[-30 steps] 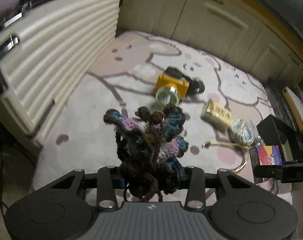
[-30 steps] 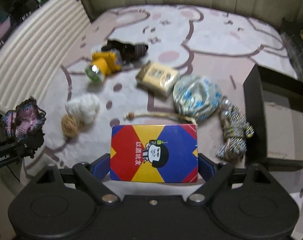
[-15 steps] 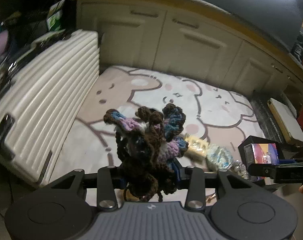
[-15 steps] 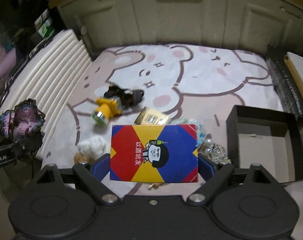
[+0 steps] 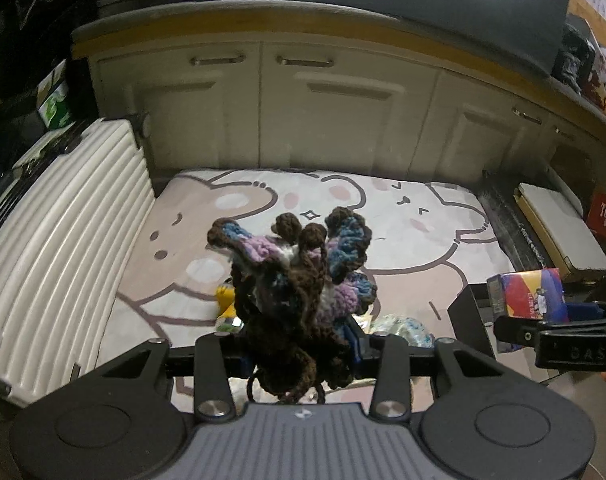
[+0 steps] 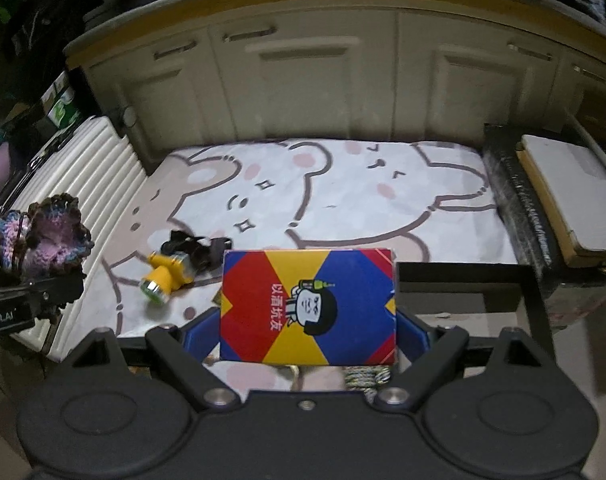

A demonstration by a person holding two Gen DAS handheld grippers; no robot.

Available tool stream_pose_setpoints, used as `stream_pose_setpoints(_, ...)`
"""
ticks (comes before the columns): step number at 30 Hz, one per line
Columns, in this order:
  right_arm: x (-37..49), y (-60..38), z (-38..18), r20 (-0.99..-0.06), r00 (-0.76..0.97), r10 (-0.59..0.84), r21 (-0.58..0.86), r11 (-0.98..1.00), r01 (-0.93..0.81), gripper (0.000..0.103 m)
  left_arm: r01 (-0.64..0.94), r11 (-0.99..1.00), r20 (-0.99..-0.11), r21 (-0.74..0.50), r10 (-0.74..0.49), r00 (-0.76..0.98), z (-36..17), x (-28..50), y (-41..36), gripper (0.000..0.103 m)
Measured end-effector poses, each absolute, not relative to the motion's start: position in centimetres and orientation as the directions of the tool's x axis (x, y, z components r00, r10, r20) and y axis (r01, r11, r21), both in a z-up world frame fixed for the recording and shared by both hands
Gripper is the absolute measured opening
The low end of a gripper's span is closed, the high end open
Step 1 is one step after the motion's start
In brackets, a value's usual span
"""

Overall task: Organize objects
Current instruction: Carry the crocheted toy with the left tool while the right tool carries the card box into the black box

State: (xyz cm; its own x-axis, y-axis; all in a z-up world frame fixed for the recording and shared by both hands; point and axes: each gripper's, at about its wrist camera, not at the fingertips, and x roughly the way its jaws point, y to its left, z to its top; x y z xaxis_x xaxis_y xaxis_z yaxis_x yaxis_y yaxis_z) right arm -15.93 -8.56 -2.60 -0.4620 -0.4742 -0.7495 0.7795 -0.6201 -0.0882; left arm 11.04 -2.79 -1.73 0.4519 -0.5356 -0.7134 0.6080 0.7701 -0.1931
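Crochet piece (image 5: pixel 299 296) clamped between left jaws; card box (image 6: pixel 308 306) apparently between right.

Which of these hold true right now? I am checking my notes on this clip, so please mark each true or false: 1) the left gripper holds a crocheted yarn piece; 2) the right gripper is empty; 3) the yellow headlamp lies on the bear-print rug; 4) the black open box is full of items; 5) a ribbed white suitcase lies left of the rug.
1) The left gripper holds a brown, purple and blue crocheted yarn piece. True.
2) The right gripper is empty. False: it is shut on a red, yellow and blue card box.
3) The yellow headlamp lies on the bear-print rug. True.
4) The black open box is full. False: its visible interior is bare.
5) A ribbed white suitcase lies left of the rug. True.
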Motion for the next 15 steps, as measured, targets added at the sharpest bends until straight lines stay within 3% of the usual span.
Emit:
stream_pose_setpoints(7,-19.1,-6.2,-1.4,-0.725,-0.511,-0.463,-0.086,-0.675,0.733,0.090,0.627,0.759,-0.721,-0.175,-0.532,0.443,-1.2,10.0,-6.8,0.042)
stream_pose_setpoints(15,-22.8,-3.1,-1.2,-0.730,-0.530,-0.432,-0.093,-0.706,0.702,0.090,0.662,0.701,-0.706,-0.266,-0.609,0.361,-0.7,8.1,-11.3,0.042)
